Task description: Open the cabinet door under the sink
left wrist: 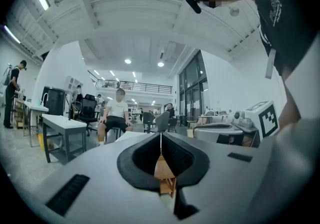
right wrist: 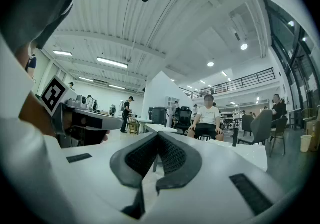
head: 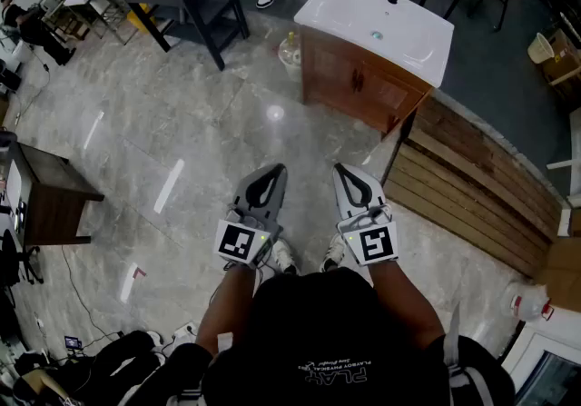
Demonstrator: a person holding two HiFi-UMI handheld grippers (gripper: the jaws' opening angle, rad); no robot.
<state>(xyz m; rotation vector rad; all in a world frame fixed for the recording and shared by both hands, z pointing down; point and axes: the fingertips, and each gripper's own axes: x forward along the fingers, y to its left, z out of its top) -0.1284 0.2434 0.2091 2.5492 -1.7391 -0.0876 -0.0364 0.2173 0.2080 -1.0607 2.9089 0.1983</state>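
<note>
My left gripper (head: 272, 173) and right gripper (head: 345, 173) are both pressed together, empty. The cabinet door (head: 331, 68) is well apart at one o'clock. I should approach first, then spread one gripper at its handle (head: 359, 80).

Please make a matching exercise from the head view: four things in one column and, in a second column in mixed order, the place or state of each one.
Things
1. sink cabinet
2. left gripper
3. dark side table
4. wooden slat panel

Places or states
a. at the far left edge of the picture
b. upper right, under the white sink, doors closed
c. low in the middle, jaws shut
d. at the right, lower than the cabinet and beside it

Pairs: 1-b, 2-c, 3-a, 4-d
</note>
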